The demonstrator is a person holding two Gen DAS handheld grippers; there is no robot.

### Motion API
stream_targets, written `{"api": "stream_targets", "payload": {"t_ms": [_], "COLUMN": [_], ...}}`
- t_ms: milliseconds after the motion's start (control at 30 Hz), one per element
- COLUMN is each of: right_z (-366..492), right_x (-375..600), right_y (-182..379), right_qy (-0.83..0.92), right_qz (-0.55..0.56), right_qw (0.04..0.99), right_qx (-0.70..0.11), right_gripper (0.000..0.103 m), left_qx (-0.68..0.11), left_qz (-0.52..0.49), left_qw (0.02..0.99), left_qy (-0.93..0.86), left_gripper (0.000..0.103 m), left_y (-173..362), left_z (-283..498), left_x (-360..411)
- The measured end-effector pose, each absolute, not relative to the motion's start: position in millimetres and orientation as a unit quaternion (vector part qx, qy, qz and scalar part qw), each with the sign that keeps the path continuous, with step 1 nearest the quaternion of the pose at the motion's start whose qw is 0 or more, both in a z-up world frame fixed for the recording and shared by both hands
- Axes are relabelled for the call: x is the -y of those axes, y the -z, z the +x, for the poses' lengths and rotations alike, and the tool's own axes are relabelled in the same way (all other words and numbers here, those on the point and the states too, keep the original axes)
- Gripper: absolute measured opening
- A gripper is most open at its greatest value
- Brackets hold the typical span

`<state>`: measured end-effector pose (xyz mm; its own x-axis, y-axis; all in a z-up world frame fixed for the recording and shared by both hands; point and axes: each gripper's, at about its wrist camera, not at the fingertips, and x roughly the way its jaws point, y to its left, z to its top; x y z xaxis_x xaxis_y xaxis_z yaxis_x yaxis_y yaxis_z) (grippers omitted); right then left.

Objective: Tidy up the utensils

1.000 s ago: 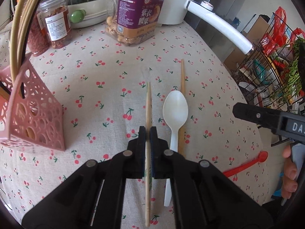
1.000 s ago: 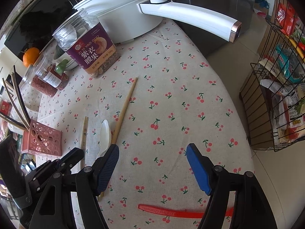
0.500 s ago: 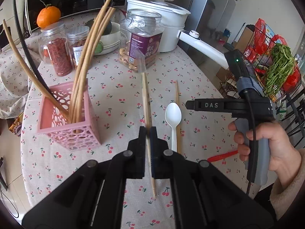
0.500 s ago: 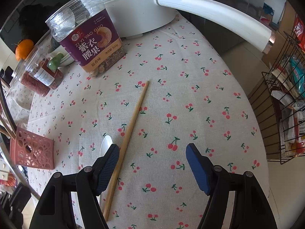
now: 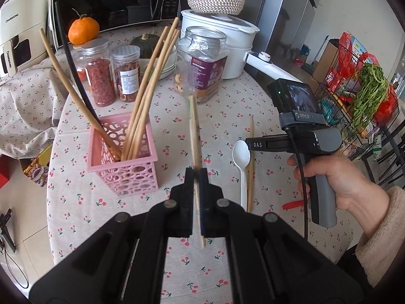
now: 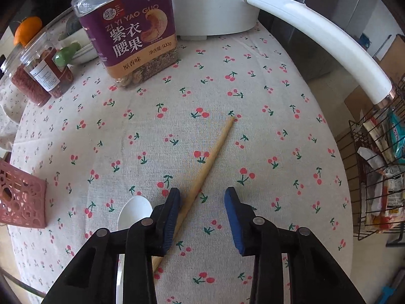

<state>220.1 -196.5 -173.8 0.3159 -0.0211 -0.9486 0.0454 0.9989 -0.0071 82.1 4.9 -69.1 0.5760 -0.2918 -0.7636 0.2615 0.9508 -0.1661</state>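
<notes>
Gripping one wooden chopstick (image 5: 195, 136) mid-shaft, the left gripper (image 5: 197, 177) has its fingers closed tight on it; a second ago that stick lay flat on the bench (image 5: 177, 116), now it is lifted clear, tip tilted up and away, with the pink holder (image 5: 121, 162) swung into full view just left of it. Right gripper (image 6: 202, 205) has dropped low over the cloth, fingers open, the second chopstick (image 6: 210, 157) passing against the inner face of its left finger (image 6: 172, 210); not yet pinched. White spoon (image 6: 134, 212) lies touching-close on the left of that stick; red utensil (image 5: 293, 204) further right, partly hidden. Judgement: first stick is ready to drop in the holder among the others already standing there; right side is set for the next pick. Jars and pot beyond, untouched.
</notes>
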Motion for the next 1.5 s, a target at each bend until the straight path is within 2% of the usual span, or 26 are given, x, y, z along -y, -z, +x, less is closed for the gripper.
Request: {"api": "stream_targets", "payload": {"t_ms": [67,233,500,933,1067,1133,1200,1233,1267,1500], "right_z": [217,208,177,104,93,94,96,97,99,104], "right_x": [202,225,245,227,215,210,208,207,206,208], "right_y": [173,173,138,33,12,12,16,20,23,32], "right_qy": [0.019,0.008,-0.031,-0.117,-0.141,-0.147,-0.149,-0.149,-0.148,-0.146], "right_qz": [0.021,0.074,0.136,0.136,0.123,0.12,0.119,0.12,0.12,0.121], "right_qw": [0.807,0.802,0.824,0.886,0.896,0.895,0.89,0.887,0.885,0.878], "right_qx": [-0.59,-0.593,-0.549,-0.428,-0.403,-0.404,-0.414,-0.42,-0.425,-0.439], "right_gripper": [0.016,0.007,0.006,0.006,0.006,0.006,0.006,0.006,0.006,0.006], "left_qx": [-0.434,-0.431,-0.412,-0.334,-0.389,-0.427,-0.464,-0.479,-0.492,-0.57], "left_qz": [-0.021,-0.019,-0.031,-0.075,-0.1,-0.114,-0.119,-0.121,-0.124,-0.207], "left_qw": [0.888,0.889,0.899,0.929,0.907,0.892,0.876,0.869,0.861,0.792], "left_qy": [0.154,0.154,0.146,0.138,0.127,0.095,0.056,0.037,0.022,-0.063], "left_gripper": [0.004,0.004,0.003,0.001,0.001,0.011,0.049,0.055,0.058,0.058], "left_y": [69,68,55,11,22,42,63,73,83,155], "left_z": [81,76,65,46,54,61,67,70,72,94], "left_x": [-6,-6,-20,-49,-59,-68,-76,-82,-88,-137]}}
